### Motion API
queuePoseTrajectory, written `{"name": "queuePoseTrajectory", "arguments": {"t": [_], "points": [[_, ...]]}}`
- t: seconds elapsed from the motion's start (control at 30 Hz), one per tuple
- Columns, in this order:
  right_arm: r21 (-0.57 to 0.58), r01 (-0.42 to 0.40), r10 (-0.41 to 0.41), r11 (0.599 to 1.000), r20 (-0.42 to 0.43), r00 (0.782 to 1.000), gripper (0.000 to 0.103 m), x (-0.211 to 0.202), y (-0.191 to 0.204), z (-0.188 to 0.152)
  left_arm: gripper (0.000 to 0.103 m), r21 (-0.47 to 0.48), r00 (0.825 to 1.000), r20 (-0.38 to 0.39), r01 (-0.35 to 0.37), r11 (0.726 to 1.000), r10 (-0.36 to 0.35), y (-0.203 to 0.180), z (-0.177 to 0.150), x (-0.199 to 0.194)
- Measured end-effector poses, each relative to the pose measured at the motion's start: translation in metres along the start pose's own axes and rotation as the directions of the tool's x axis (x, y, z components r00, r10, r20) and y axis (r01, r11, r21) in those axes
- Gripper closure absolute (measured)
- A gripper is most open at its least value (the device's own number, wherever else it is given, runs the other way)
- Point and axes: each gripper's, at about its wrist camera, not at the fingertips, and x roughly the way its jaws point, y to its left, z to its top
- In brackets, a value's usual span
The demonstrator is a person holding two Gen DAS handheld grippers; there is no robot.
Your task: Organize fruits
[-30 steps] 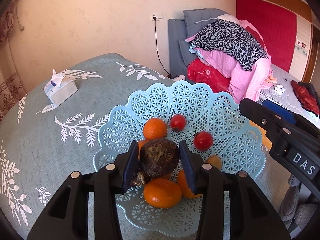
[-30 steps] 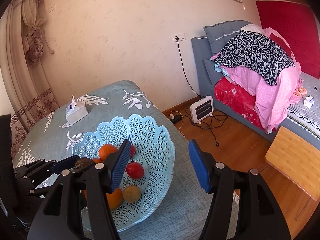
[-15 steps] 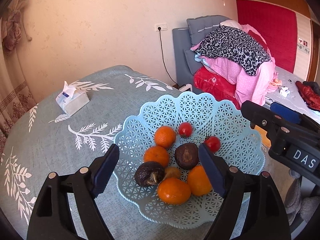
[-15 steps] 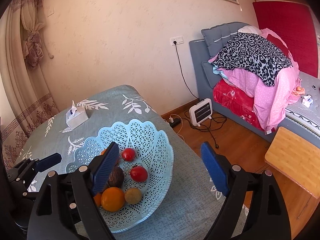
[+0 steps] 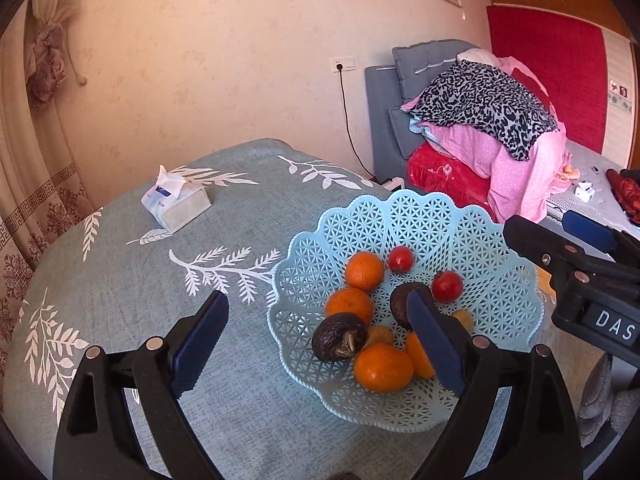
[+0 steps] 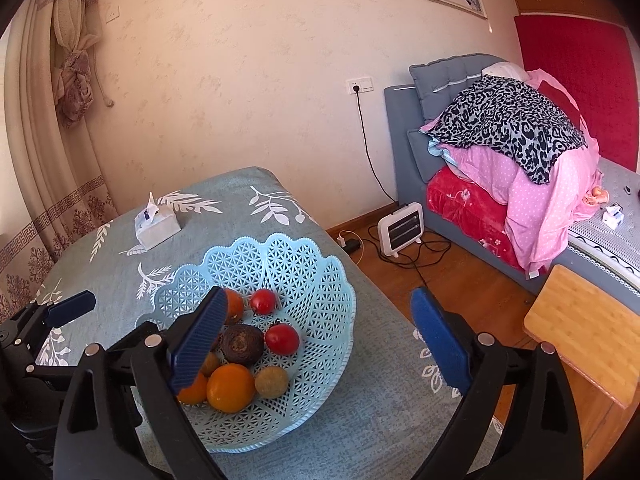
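**Both claws released; fruit now in basket**

A second ago the left claw (image 5: 316, 344) was clamped on a dark fruit (image 5: 339, 336). That fruit now lies loose in the blue basket (image 5: 472, 240), touching the oranges (image 5: 383, 366) near the front rim. Its jaws are opening, nothing gripped. The right claw (image 6: 316, 340) is likewise opening and empty (half shut a second ago). No stray fruit shows on the surface (image 5: 128, 280); the task looks near done.

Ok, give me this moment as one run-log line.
left gripper: opening, nothing between fingers | right gripper: opening, nothing between fingers | basket: holds oranges, tomatoes, two dark fruits | tissue box: on table
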Motion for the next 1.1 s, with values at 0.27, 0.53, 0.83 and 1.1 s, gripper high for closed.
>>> {"name": "queuePoseTrajectory", "arguments": {"t": [0.27,0.53,0.83,1.1], "points": [[-0.035,0.004,-0.004,0.999,-0.01,1.0,0.009,-0.003,0.007,-0.008,0.013,-0.014,0.999,0.011,-0.046,0.999,0.046,0.011,-0.005,-0.011],[-0.121,-0.009,0.006,0.993,-0.022,1.0,0.008,-0.006,0.027,-0.019,0.009,-0.025,0.997,0.013,-0.079,0.997,0.08,0.019,-0.012,-0.022],[-0.176,-0.025,0.017,0.984,-0.046,0.999,0.008,-0.008,0.041,-0.03,0.008,-0.025,0.994,0.014,-0.106,0.994,0.107,0.026,-0.017,-0.028],[-0.188,-0.035,0.026,0.981,-0.052,0.998,0.008,-0.009,0.045,-0.033,0.005,0.005,0.989,0.019,-0.144,0.99,0.144,0.023,-0.018,-0.028]]}}
